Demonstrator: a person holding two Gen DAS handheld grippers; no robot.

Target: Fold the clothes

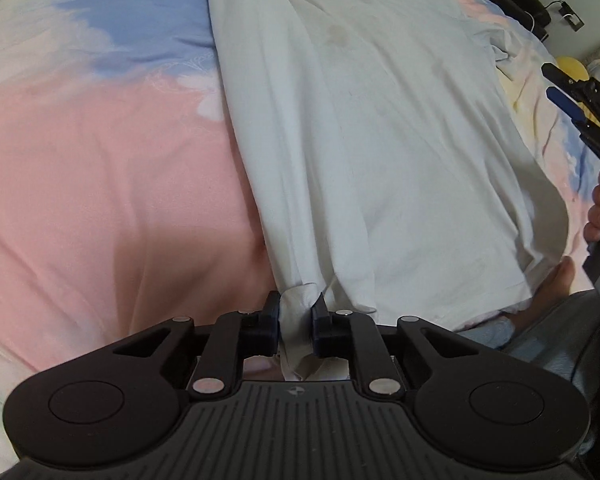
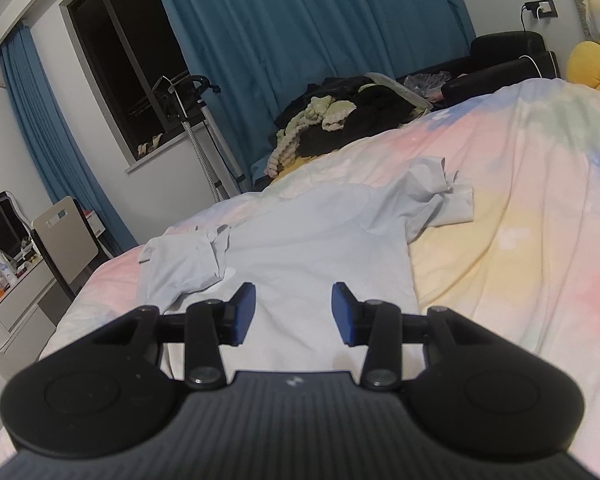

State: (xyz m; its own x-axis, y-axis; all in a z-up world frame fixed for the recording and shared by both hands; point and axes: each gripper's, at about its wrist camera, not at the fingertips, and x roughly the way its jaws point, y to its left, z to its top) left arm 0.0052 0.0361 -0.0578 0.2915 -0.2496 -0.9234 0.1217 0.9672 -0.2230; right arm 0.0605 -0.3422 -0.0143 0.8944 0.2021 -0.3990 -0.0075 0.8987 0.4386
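One pale blue-white cotton T-shirt (image 1: 380,152) lies spread along the bed, on a pastel pink, blue and yellow quilt (image 1: 100,168). The cloth looks thin, light and quite limp: it wrinkles at the sleeves and sags into folds wherever it is pulled, so it should lift with almost no effort but will not keep any shape by itself. It is not fragile, and it seems to grip well enough between rubbery pads. Hem corners and shoulder seams are the sensible places to take it, since a pinch there carries a whole edge rather than a loose bunch.

The left gripper (image 1: 296,320) has its jaws drawn in close on a bunched corner of the shirt's near hem, the fabric gathered into a narrow twist between the dark pads. It is held low and roughly level, pointing along the shirt's left edge toward the collar end.

The right gripper (image 2: 293,310) hovers above the body of the shirt with its blue-padded jaws wide apart and nothing between them; a crumpled sleeve (image 2: 436,196) lies ahead on its right. In the left wrist view this gripper appears at the far right edge, well apart from the hem, with the person's hand (image 1: 598,208) around its handle.
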